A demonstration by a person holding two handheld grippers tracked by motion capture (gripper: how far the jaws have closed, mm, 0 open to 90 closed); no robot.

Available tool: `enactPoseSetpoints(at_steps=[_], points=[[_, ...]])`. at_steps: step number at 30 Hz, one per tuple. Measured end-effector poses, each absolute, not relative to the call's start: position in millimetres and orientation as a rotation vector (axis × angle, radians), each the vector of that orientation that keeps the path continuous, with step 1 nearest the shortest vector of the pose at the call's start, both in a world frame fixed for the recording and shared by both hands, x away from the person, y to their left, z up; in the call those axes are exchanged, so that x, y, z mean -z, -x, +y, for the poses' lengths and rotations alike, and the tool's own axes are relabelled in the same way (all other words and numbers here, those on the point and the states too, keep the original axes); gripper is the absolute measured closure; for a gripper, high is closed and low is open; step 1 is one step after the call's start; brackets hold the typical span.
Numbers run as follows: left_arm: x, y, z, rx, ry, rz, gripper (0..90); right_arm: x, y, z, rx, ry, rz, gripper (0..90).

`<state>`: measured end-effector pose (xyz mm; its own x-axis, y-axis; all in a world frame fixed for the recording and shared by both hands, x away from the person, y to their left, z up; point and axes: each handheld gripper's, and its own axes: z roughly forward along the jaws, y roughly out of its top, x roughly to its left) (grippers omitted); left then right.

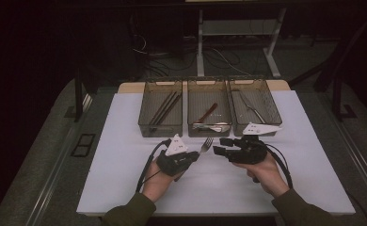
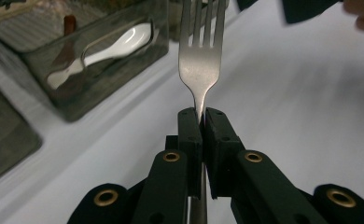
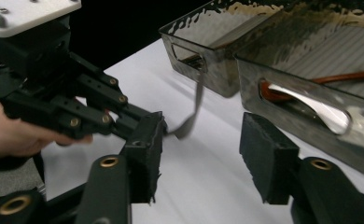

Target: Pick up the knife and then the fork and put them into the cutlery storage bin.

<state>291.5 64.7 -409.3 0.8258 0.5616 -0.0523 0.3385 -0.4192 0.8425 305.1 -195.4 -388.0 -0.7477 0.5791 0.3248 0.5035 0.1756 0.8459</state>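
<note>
My left gripper (image 1: 195, 154) is shut on the handle of a metal fork (image 1: 206, 144), held just above the white table with its tines pointing toward the middle bin. In the left gripper view the fork (image 2: 199, 65) rises straight out of the pinched jaws of the left gripper (image 2: 200, 116). My right gripper (image 1: 220, 145) faces it from the right, jaws apart with nothing between them. In the right gripper view the right gripper (image 3: 201, 140) shows a wide gap, and beyond it the left gripper (image 3: 159, 125) holds the fork (image 3: 195, 112) edge-on.
Three clear bins stand in a row behind the grippers: the left bin (image 1: 160, 130) holds dark chopsticks, the middle bin (image 1: 209, 132) holds a white spoon (image 2: 119, 42) and a reddish-brown one, the right bin (image 1: 272, 104) holds metal utensils. The white mat (image 1: 125, 155) extends on both sides.
</note>
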Motion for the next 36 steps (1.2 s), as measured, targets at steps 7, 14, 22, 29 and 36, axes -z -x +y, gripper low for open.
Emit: enactPoseSetpoints(at_steps=[7, 14, 22, 29, 36], points=[[403.0, -296.7, 43.6, -0.298, -2.001, 0.655, 84.8, 391.9, -322.1, -189.5, -1.664, -1.144, 2.339, 67.6], [402.8, -302.2, 34.5, -0.282, -1.947, 0.656, 75.6, 384.5, -327.5, -201.5, -1.714, -1.161, 2.278, 85.5], [400.0, -301.4, 58.2, -0.284, -1.938, 0.663, 55.1, 367.7, -338.8, -229.0, -1.669, -1.162, 2.203, 85.9], [401.2, -295.1, 93.7, -0.269, -1.948, 0.642, 44.8, 348.0, -348.8, -253.6, -1.631, -1.173, 2.147, 85.9], [405.7, -285.0, 125.0, -0.262, -1.95, 0.645, 36.7, 322.1, -361.8, -278.9, -1.611, -1.19, 2.077, 86.0]])
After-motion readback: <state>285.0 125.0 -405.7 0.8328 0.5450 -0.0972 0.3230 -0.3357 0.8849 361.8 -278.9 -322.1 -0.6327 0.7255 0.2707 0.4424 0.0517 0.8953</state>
